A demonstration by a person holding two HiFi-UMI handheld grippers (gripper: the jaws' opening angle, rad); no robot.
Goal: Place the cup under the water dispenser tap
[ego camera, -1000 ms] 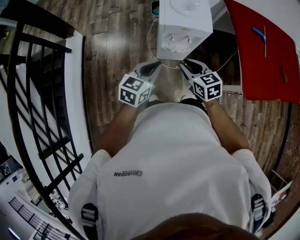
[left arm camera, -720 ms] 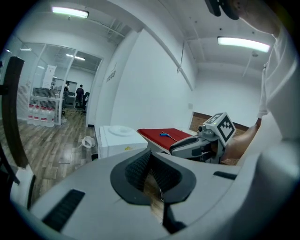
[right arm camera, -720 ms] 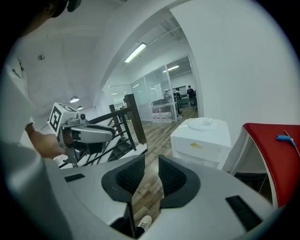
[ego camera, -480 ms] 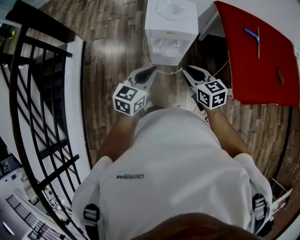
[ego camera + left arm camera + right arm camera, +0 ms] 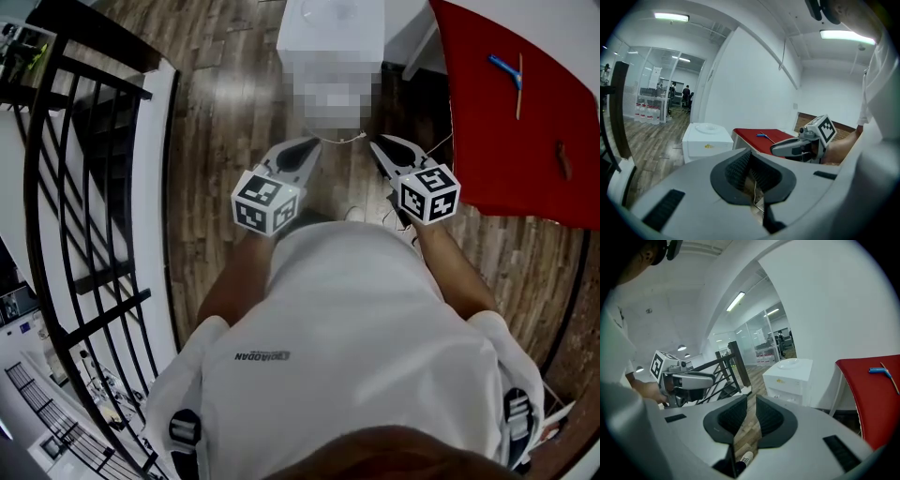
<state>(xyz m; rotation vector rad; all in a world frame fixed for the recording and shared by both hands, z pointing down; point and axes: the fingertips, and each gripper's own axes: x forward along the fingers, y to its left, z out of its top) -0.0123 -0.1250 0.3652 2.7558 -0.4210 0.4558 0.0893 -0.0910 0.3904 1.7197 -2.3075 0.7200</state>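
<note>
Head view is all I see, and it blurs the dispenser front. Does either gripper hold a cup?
Observer: No. The right gripper has its fingers slightly apart with nothing between.
Operator: And the left?
Observer: The left gripper has its fingertips meeting on nothing.
Operator: What is on the dispenser front?
Observer: The right gripper view shows the dispenser with a yellow mark above a tap recess; a cup there is too small to tell.

Wood plank floor (image 5: 225, 103), kinda glossy. Black metal railing (image 5: 84, 187) on the left, red table (image 5: 525, 122) on the right. Plain white wall (image 5: 750, 84), strip lights (image 5: 671, 17) overhead, glass partition (image 5: 759, 345) further back w/ more office bhd it.
</note>
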